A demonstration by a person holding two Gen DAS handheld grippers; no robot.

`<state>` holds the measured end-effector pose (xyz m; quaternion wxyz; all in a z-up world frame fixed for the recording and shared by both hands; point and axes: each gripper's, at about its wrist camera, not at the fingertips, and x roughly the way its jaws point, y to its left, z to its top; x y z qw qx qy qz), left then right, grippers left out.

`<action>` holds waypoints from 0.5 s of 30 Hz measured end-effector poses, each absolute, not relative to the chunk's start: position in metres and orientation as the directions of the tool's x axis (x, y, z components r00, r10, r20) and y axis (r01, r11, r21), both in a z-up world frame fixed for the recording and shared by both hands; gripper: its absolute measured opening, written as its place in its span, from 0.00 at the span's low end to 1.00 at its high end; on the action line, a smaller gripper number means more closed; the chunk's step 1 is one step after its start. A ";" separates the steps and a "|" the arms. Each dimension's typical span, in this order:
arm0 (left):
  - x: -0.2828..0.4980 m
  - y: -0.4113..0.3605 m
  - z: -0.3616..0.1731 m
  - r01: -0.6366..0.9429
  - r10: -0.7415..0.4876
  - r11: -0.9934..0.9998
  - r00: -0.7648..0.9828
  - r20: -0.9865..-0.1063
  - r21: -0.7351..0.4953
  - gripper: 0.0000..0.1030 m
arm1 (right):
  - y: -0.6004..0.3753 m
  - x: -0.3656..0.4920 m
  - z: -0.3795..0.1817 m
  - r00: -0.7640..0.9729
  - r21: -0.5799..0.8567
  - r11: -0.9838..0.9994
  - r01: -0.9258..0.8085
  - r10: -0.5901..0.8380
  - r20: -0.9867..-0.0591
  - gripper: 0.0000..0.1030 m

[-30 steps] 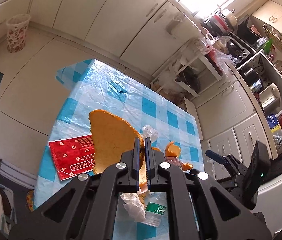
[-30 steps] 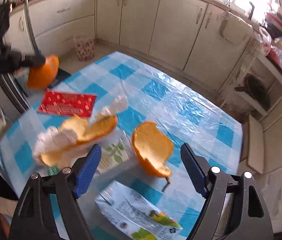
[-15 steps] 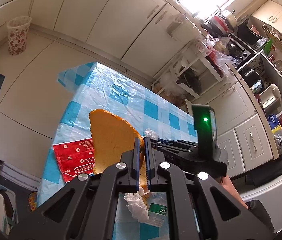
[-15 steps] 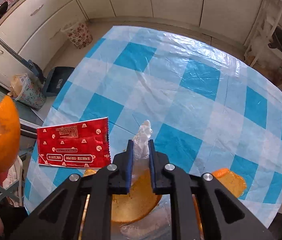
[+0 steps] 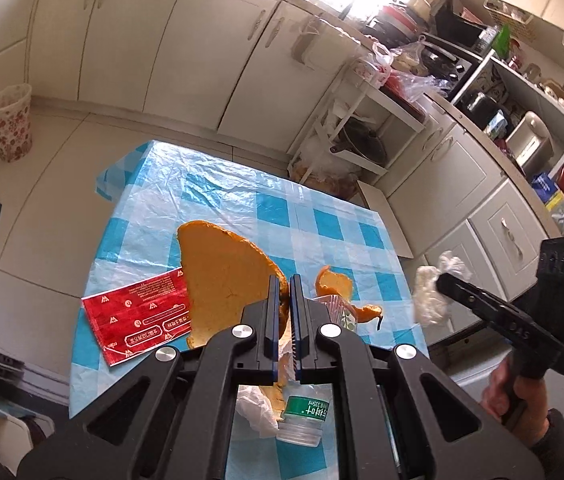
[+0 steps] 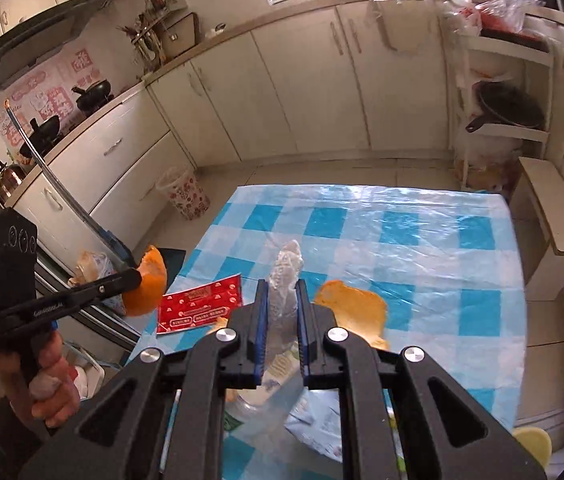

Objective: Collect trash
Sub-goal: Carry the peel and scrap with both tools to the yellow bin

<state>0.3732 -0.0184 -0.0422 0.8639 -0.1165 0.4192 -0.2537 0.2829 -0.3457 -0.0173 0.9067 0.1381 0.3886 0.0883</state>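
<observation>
My left gripper [image 5: 281, 300] is shut on a large orange peel [image 5: 222, 276] and holds it above the table's left edge; it also shows in the right wrist view [image 6: 147, 284]. My right gripper [image 6: 280, 300] is shut on a crumpled white plastic wrap [image 6: 284, 280], lifted above the blue checked table [image 6: 402, 220]; the wrap shows in the left wrist view [image 5: 432, 292]. On the table lie a red wrapper [image 5: 138, 316], another orange peel [image 6: 352, 308], a small clear bottle [image 5: 302, 420] and a printed packet [image 6: 314, 424].
A floral waste bin [image 6: 184, 192] stands on the floor past the table's far left corner. Cream cabinets [image 6: 322, 80] line the far wall. A white rack with a pan [image 6: 502, 112] stands at the right. A wooden stool [image 6: 554, 216] stands beside the table.
My right gripper has lifted the white plastic wrap off the table and swung out to the right. My left gripper still holds the orange peel, nearly unmoved.
</observation>
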 end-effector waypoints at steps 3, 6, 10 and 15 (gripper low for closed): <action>0.353 -0.044 -0.034 0.406 -0.505 0.857 0.541 -0.672 -0.317 0.05 | -0.387 0.239 -0.018 0.717 0.294 0.955 0.034 0.181 -0.673 0.13; 0.325 -0.078 -0.022 0.498 -0.510 0.836 0.550 -0.661 -0.230 0.05 | -0.427 0.193 -0.030 0.721 0.247 0.959 0.140 0.072 -0.689 0.14; 0.280 -0.132 -0.007 0.641 -0.565 0.755 0.528 -0.634 -0.138 0.05 | -0.475 0.136 -0.066 0.676 0.208 0.935 0.287 -0.044 -0.735 0.14; 0.234 -0.210 -0.009 0.773 -0.636 0.619 0.390 -0.666 -0.139 0.05 | -0.523 0.083 -0.111 0.634 0.248 0.866 0.434 -0.098 -0.767 0.14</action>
